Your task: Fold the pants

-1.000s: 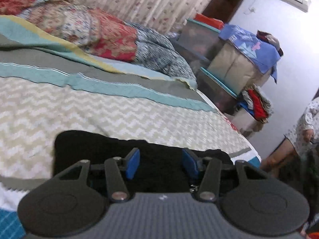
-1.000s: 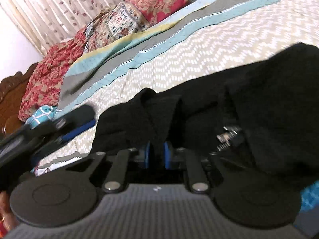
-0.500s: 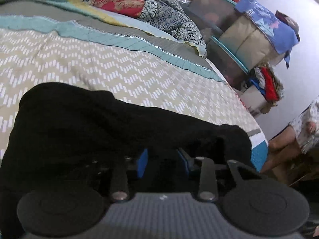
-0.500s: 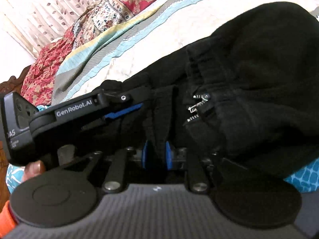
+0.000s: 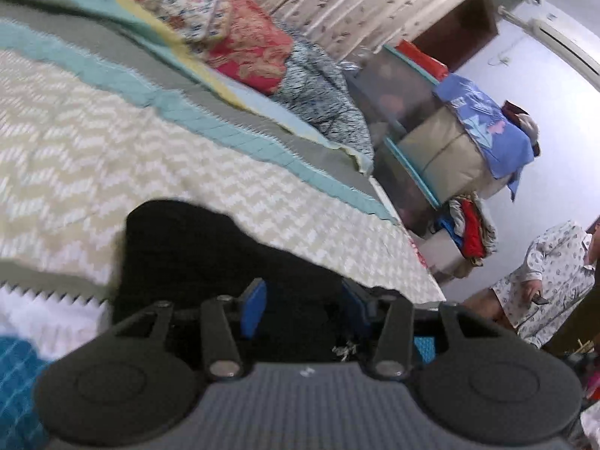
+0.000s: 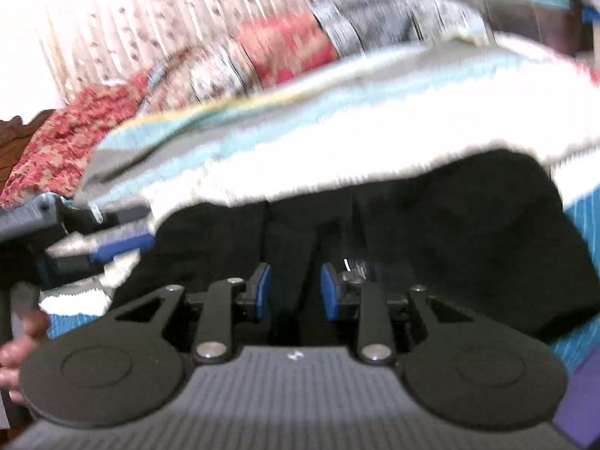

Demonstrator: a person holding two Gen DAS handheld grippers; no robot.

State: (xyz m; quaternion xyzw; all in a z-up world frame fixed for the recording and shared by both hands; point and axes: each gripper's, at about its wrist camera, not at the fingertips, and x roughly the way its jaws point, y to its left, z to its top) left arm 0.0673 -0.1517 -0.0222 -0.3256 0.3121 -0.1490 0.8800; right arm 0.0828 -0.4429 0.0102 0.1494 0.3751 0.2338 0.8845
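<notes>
Black pants (image 5: 210, 258) lie in a compact folded bundle on the chevron bedspread (image 5: 93, 157), near the bed's front edge. My left gripper (image 5: 303, 309) is open just above the near edge of the pants, holding nothing. In the right wrist view the pants (image 6: 450, 225) fill the middle, with a metal zipper showing by the right pad. My right gripper (image 6: 292, 290) is open over the near edge of the fabric. The left gripper (image 6: 112, 243) shows at the left edge of that view.
Patterned pillows and blankets (image 5: 240, 41) lie along the head of the bed. Storage boxes and piled clothes (image 5: 442, 142) stand past the bed's right side. A person in a printed dress (image 5: 543, 277) stands at the far right. A blue towel (image 5: 15, 375) lies at the near left.
Both grippers have opened and let go of the pants, which now lie on the bed. Both cameras have pulled back and tilted up; the right view is motion blurred.
</notes>
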